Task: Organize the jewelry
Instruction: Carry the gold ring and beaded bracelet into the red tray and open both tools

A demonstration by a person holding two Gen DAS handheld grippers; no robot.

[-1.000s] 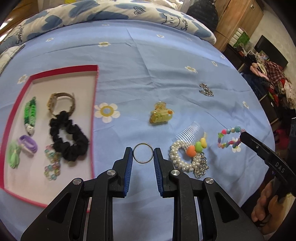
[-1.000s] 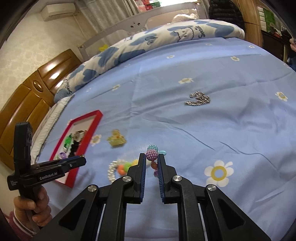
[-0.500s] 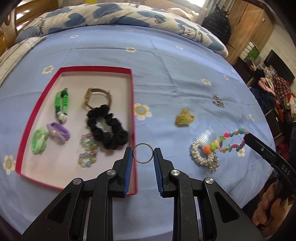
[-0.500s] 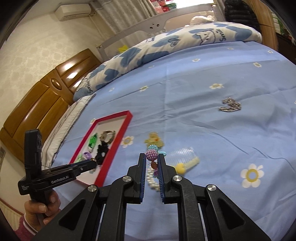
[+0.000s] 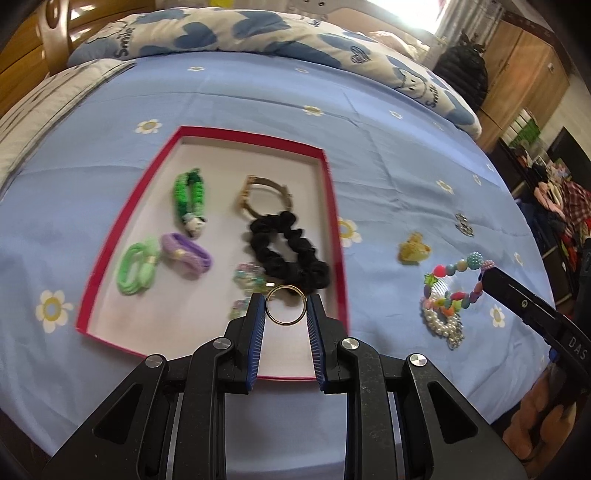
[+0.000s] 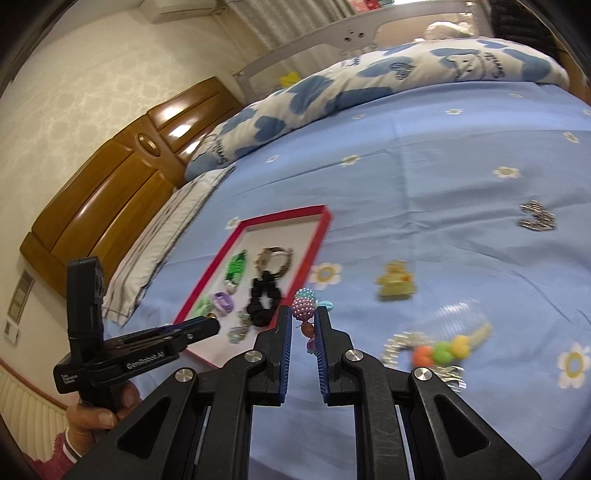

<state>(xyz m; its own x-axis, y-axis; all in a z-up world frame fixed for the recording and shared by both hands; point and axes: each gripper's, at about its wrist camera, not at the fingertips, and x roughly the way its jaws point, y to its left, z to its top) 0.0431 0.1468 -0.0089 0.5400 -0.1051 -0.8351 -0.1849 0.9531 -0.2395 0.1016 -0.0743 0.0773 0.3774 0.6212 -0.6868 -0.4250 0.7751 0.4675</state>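
Note:
My left gripper [image 5: 286,308] is shut on a thin gold ring [image 5: 286,305] and hovers over the near right corner of the red-rimmed tray [image 5: 334,206]. The tray holds a black scrunchie [image 5: 286,251], a gold watch [image 5: 264,195], a green woven band [image 5: 190,199], a purple hair tie [image 5: 186,254], a green hair tie [image 5: 136,271] and a pastel bead bracelet [image 5: 247,278]. My right gripper [image 6: 302,319] is shut on a colourful bead bracelet [image 6: 303,304], which hangs from it in the left wrist view [image 5: 458,282], right of the tray [image 6: 316,243].
On the blue flowered bedsheet lie a yellow hair claw [image 5: 413,251], a pearl bracelet with a clear comb [image 5: 443,321] and a silver brooch [image 5: 463,225]. A heart-print duvet [image 5: 258,33] lies along the far side. A wooden headboard [image 6: 110,184] stands on the left.
Both grippers have travelled left across the bed. The ring now hangs over the tray instead of the bare sheet. The bead bracelet has left the sheet beside the pearls and come nearer the tray.

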